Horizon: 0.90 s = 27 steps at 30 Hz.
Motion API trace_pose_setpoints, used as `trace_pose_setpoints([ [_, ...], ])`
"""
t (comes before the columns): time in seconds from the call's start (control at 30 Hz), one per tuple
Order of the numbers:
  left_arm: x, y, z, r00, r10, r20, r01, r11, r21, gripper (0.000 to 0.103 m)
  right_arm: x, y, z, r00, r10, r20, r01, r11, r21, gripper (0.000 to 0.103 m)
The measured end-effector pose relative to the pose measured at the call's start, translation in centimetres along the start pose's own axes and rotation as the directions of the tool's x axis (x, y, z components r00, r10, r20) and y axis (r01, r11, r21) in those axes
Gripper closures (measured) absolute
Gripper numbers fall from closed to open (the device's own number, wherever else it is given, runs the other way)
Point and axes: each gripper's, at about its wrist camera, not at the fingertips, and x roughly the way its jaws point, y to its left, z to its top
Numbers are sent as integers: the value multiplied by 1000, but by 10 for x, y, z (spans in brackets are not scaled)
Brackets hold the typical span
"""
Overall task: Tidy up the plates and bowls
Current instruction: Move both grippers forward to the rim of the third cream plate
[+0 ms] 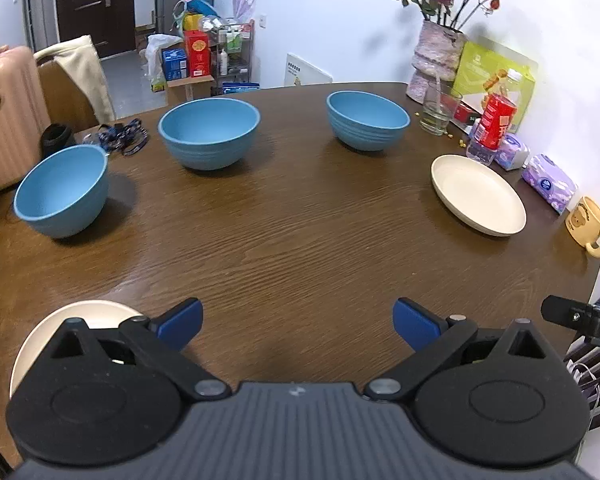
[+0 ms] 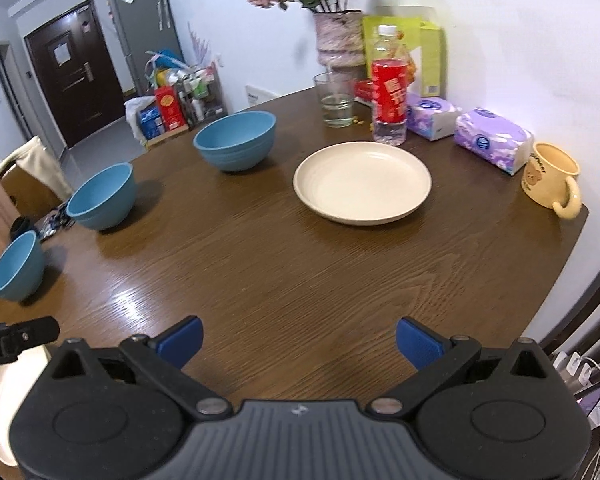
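Three blue bowls stand on the brown wooden table [image 1: 300, 240]: one at the left [image 1: 62, 192], one at the back middle [image 1: 209, 133], one at the back right [image 1: 366, 120]. They also show in the right wrist view: [image 2: 16, 266], [image 2: 102, 196], [image 2: 236, 140]. A cream plate [image 1: 478, 194] lies at the right, also in the right wrist view [image 2: 362, 182]. A second cream plate [image 1: 84, 312] lies at the near left, partly under my left gripper [image 1: 298, 326], which is open and empty. My right gripper [image 2: 299, 344] is open and empty above the table's near edge.
Along the wall stand a vase of flowers [image 2: 338, 46], a glass [image 2: 336, 100], a red-labelled bottle [image 2: 388, 92], tissue packs [image 2: 494, 140] and a yellow mug [image 2: 550, 180]. A chair with a cloth [image 1: 74, 76] and a pink suitcase [image 1: 4, 116] stand at the left.
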Motion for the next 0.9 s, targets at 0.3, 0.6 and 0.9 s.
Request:
trace_pose_setpoints([
  [0.3,11,-33,18,1000,-27,1,27,999,39,0,5,-23,13,1000,0,16,0,999,43,0],
  [0.6,21,-66,37,999,-43,19,41,997,67,0,17,-36,35,1000,13,27,-14,999,44,1],
  [0.9,42,-86,58,1000,-27,-8,27,999,43,0,32,-48,59,999,19,38,-21,999,45,2],
])
